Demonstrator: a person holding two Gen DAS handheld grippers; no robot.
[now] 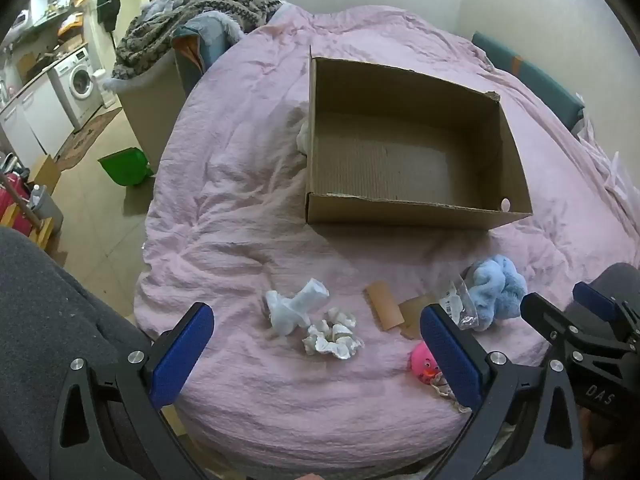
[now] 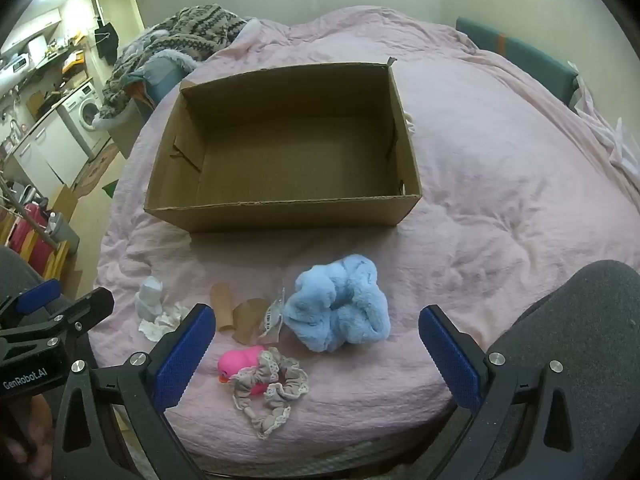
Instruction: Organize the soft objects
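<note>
Two grippers hung over the pink bedspread (image 2: 500,184), and we held both with their blue pads spread wide and nothing between them: the left gripper (image 1: 316,354) above the white items, the right gripper (image 2: 312,350) above the pink and blue ones. Ahead of us the cardboard box (image 2: 280,216) sat open, its floor bare. Nearest the box lay the fluffy blue scrunchie (image 2: 340,304), with a small clear packet (image 2: 274,314) just beside it and brown card scraps (image 2: 236,312) to its left. Closer to us, the pink rubber duck (image 2: 240,364) touched the beige lace-trimmed scrunchie (image 2: 276,384). Further left we saw a white rolled sock (image 1: 296,308) and a white crumpled scrunchie (image 1: 334,338) close together. All of these lay on the bedspread, outside the box.
</note>
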